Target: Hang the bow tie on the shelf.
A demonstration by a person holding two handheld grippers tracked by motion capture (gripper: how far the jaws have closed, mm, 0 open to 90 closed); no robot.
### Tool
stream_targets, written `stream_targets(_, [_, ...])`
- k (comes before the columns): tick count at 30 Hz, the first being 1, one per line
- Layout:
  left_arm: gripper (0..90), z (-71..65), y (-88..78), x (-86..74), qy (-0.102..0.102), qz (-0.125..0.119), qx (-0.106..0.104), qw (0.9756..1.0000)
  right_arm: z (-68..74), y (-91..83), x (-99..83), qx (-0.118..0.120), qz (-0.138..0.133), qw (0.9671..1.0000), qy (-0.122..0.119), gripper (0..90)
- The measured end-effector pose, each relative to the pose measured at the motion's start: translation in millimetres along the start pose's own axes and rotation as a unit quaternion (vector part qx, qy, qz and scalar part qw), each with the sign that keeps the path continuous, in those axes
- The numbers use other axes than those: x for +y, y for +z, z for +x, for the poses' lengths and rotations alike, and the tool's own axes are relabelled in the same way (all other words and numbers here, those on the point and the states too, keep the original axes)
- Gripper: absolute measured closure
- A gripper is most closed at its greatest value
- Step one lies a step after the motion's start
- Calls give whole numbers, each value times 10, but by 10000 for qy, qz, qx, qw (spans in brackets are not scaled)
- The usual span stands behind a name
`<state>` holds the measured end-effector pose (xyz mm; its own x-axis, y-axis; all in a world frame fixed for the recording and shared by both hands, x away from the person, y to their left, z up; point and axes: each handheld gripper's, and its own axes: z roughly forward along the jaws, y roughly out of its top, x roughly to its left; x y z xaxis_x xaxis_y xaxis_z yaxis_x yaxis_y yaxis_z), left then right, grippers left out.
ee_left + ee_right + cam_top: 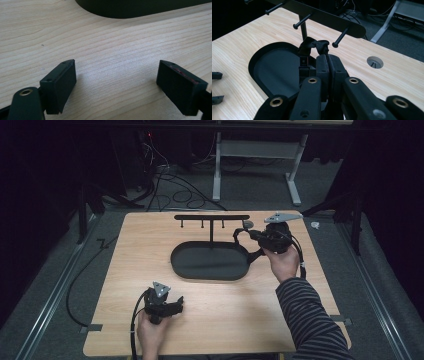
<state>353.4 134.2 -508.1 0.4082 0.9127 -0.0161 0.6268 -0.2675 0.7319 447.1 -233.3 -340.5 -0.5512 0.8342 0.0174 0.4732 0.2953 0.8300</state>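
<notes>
Right claw (pixel 328 58), strap (pixel 314 45) before pegs (pixel 298 24).

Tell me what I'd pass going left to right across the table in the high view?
left gripper → oval black tray with its peg rack above → right gripper, pinching a black strap.

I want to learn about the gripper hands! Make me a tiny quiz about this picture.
1. True or false: the left gripper has its jaws open with nothing between them.
2. Pick one: the right gripper has its jaws shut on A) a black strap, B) a spoon, C) a red ball.
3. Which gripper is nearer the peg rack that stands on the black oval tray?
Key: 1 true; 2 A; 3 the right one.
</notes>
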Motion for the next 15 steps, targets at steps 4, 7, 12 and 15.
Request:
stream_targets(4, [165,0,0,0,-1,3,-1,10000,-16,24,30,-12,-25,10000,12,892])
stream_targets(7, [165,1,-1,1,6,8,2,10000,-15,27,52,-29,-32,10000,28,892])
stream_targets(12, [165,1,-1,0,6,9,2,10000,-24,33,93,-64,-62,9999,50,891])
stream_targets(15, [165,1,-1,0,6,9,1,10000,-31,46,109,-87,-99,9999,72,889])
